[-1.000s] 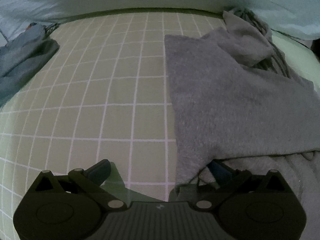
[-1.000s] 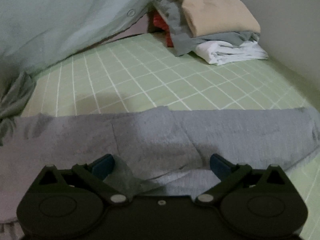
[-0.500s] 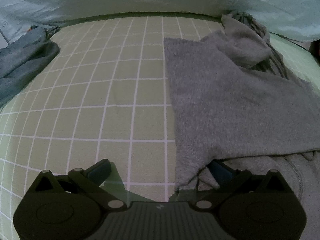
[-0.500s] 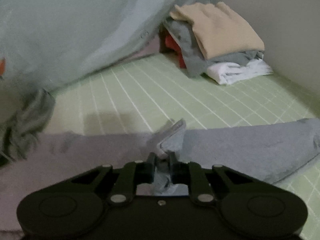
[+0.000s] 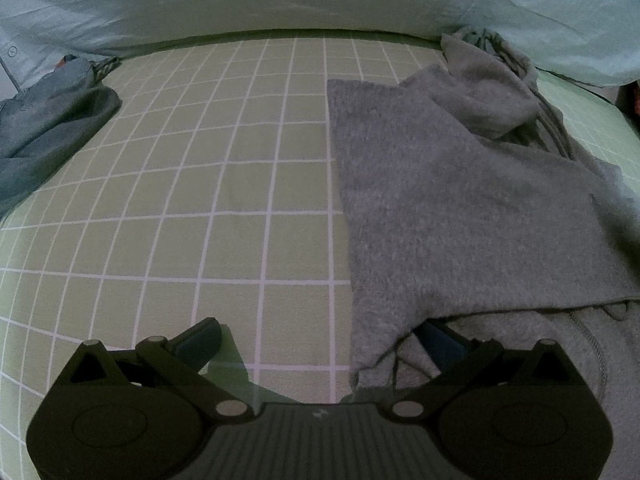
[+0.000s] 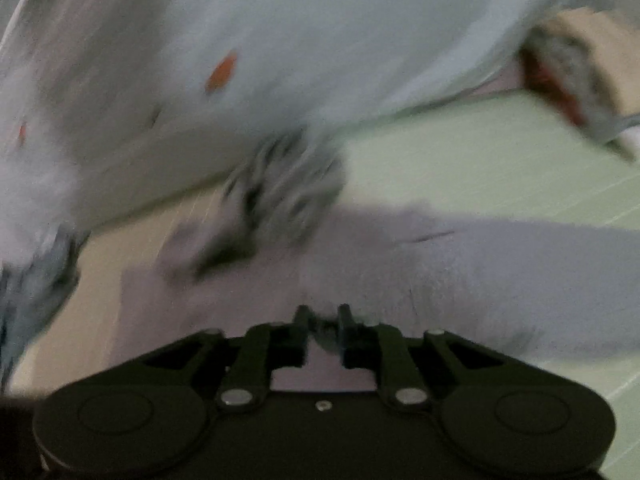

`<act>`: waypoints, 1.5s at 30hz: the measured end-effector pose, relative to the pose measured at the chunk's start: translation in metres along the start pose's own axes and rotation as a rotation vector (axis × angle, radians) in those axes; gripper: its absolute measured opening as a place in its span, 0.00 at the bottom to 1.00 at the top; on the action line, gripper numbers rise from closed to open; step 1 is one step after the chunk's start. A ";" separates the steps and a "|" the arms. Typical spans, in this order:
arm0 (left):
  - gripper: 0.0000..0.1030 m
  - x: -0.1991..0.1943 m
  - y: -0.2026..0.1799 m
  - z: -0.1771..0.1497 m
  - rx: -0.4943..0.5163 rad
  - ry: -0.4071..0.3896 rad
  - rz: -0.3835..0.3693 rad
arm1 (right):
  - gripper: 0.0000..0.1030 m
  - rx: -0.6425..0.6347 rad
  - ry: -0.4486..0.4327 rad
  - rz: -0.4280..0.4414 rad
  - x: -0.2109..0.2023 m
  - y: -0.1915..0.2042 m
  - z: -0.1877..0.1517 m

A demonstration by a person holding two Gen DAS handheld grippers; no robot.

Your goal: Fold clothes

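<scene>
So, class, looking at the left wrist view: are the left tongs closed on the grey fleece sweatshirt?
No, the left tongs stand wide open, one finger over the green checked sheet, the other tucked under the grey fleece sweatshirt.

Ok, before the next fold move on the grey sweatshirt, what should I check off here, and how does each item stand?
1. Right claw shut on fabric of the grey fleece sweatshirt: ok, fingers nearly together with cloth between them.
2. Left claw ready: ok, open, one finger under the sweatshirt's edge, gripping nothing.
3. Landing area on the green checked bedsheet: ok, bare beside the sweatshirt.
4. Dark grey garment away from the sweatshirt: ok, lying far left.
5. Sweatshirt flat: not ok, its hood end is bunched.
6. Right wrist view sharp: not ok, motion-blurred.
</scene>
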State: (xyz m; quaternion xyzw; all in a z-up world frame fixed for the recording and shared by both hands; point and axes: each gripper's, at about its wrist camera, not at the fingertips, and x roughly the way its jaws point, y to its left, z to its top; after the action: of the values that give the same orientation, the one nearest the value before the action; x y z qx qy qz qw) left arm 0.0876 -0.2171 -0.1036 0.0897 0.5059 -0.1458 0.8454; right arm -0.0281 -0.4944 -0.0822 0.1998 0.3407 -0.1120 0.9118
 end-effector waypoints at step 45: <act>0.09 -0.006 -0.237 0.029 0.036 -0.055 -0.167 | 1.00 0.134 -0.068 -0.382 -0.057 -0.301 0.035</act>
State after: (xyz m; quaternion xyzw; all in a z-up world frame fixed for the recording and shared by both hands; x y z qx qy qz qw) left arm 0.0292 -0.4476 -0.0856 0.0584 0.4854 -0.2271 0.8423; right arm -0.1527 -0.7755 -0.1066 0.1881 0.3334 -0.3120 0.8696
